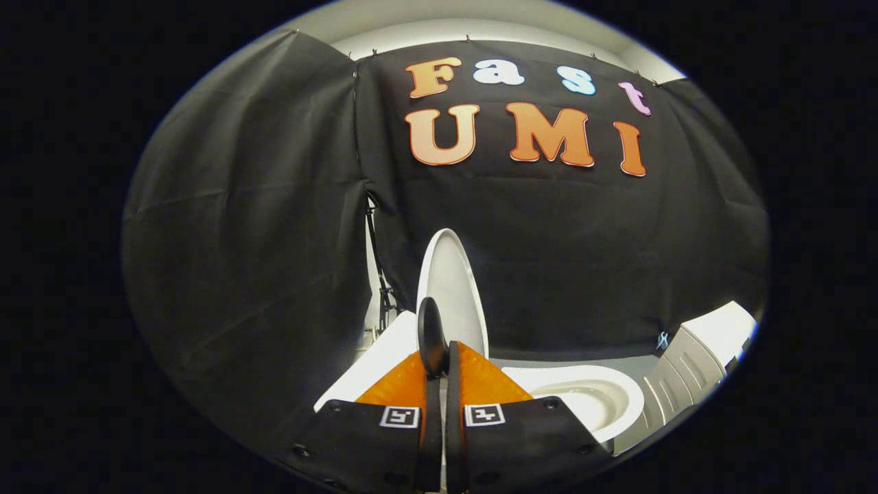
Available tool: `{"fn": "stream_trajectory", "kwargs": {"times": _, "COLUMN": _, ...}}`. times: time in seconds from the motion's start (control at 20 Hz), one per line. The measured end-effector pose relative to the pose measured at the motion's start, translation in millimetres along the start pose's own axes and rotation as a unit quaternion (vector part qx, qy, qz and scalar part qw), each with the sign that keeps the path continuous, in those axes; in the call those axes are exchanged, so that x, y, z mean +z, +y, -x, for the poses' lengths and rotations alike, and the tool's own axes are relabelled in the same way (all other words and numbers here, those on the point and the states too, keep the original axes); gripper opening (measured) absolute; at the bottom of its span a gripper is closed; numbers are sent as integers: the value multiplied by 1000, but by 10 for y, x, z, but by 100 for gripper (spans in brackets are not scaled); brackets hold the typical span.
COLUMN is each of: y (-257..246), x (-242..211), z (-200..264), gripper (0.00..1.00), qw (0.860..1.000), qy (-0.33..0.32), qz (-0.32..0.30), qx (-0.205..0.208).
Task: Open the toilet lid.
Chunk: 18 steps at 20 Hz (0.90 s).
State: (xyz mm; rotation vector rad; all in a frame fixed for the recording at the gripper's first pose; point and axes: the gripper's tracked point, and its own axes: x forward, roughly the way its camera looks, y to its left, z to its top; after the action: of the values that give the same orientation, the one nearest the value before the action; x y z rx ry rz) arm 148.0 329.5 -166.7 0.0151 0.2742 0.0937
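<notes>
Lid stands raised above the bowl, jaws clamped tight on its edge to hold it upright.

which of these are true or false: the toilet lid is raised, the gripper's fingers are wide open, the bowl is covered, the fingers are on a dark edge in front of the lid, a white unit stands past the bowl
1. The toilet lid is raised. True: it stands nearly upright in front of the black cloth wall.
2. The gripper has its fingers wide open. False: they are almost together, pinching a thin edge.
3. The bowl is covered. False: it lies open beside the fingers.
4. The fingers are on a dark edge in front of the lid. True: it rises from between them.
5. A white unit stands past the bowl. True.
</notes>
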Motion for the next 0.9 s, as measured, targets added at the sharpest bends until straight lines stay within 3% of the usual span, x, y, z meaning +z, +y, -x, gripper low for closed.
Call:
{"fn": "stream_trajectory", "kwargs": {"times": 0.15, "y": 4, "x": 17, "z": 99, "gripper": 18, "qw": 999, "qy": -2, "qz": -40, "qx": 22}}
{"fn": "stream_trajectory", "kwargs": {"times": 0.25, "y": -12, "x": 131, "z": 229, "gripper": 49, "qw": 998, "qy": -19, "qz": -57, "qx": 23}}
{"fn": "stream_trajectory", "kwargs": {"times": 0.45, "y": -93, "x": 352, "z": 552, "gripper": 71, "qw": 999, "qy": -39, "qz": -32, "qx": 20}}
{"fn": "stream_trajectory", "kwargs": {"times": 0.7, "y": -301, "x": 1024, "z": 1105, "gripper": 100, "qw": 993, "qy": -111, "qz": -23, "qx": 41}}
{"fn": "stream_trajectory", "kwargs": {"times": 0.9, "y": -651, "x": 1350, "z": 1317, "gripper": 100, "qw": 991, "qy": -127, "qz": -27, "qx": 26}}
